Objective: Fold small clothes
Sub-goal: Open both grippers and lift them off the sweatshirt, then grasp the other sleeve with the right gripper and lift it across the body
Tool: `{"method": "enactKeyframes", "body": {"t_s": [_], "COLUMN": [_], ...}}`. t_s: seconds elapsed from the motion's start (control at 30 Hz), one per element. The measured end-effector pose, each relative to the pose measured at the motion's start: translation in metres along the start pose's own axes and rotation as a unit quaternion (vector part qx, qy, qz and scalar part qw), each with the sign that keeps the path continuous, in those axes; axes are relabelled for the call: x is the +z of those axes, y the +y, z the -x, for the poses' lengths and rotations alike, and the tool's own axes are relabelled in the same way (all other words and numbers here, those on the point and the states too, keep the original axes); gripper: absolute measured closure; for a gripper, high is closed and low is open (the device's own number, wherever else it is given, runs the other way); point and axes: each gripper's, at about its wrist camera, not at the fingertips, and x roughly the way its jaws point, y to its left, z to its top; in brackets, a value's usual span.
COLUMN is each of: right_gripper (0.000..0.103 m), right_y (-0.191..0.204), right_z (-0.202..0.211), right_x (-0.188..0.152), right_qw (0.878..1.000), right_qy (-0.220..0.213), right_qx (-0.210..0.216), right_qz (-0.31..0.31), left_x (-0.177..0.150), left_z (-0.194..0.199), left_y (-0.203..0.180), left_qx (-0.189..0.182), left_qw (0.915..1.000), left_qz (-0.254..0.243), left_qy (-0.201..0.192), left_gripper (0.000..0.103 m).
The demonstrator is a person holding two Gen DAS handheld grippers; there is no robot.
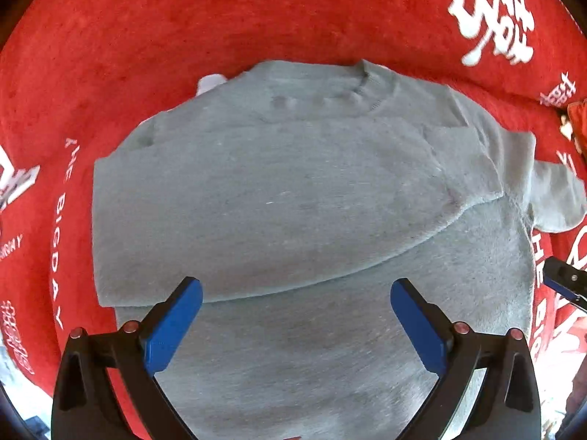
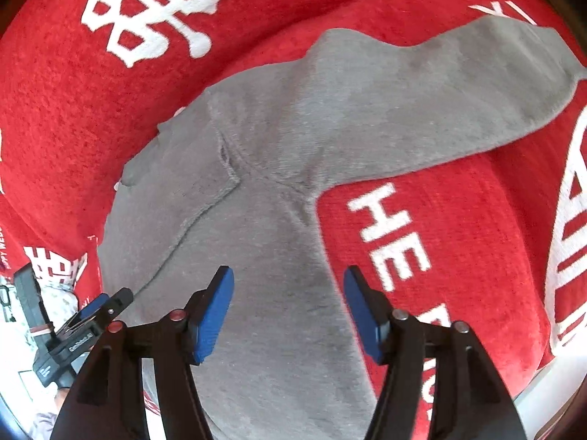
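Two released grippers, left gripper [image 1: 295, 315] and right gripper [image 2: 288, 306], hover over fuzzy grey sweater [image 1: 293, 190], part-folded on plush red blanket [image 1: 183, 29].

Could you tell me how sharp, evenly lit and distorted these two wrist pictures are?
Left wrist view: strong fisheye bulge, dark vignette corners, even light, grey shirt slightly soft, left gripper fingers crisp. Right wrist view: same bending; white lettering on the red cloth curves, the sleeve is softly lit, no glare.
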Motion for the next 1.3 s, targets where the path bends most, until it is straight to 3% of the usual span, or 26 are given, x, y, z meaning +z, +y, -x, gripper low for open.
{"method": "enactKeyframes", "body": {"t_s": [0.27, 0.6, 0.9, 1.07, 1.3], "right_gripper": [0.029, 0.029, 0.027, 0.027, 0.027], "right_y": [-0.046, -0.135, -0.211, -0.227, -0.230], "right_z": [0.020, 0.048, 0.062, 0.051, 0.055], "right_x": [0.002, 0.014, 0.040, 0.061, 0.082], "right_qw": [0.999, 0.987, 0.952, 0.936, 0.920], "right_qy": [-0.019, -0.070, -0.136, -0.149, -0.190], "right_qx": [0.022, 0.051, 0.117, 0.160, 0.182], "right_qz": [-0.031, -0.135, -0.248, -0.277, -0.290], "left_x": [0.010, 0.017, 0.029, 0.033, 0.043], "left_z": [-0.010, -0.003, -0.001, -0.003, -0.008], "left_y": [-0.051, -0.119, -0.176, -0.194, -0.187], "left_qx": [0.023, 0.003, -0.015, -0.035, -0.071], "left_qw": [0.9994, 0.9984, 0.9974, 0.9969, 0.9959], "left_qz": [-0.023, -0.056, -0.071, -0.069, -0.054], "left_qy": [0.012, 0.006, -0.001, -0.007, -0.012], "left_gripper": [0.000, 0.000, 0.000, 0.000, 0.000]}}
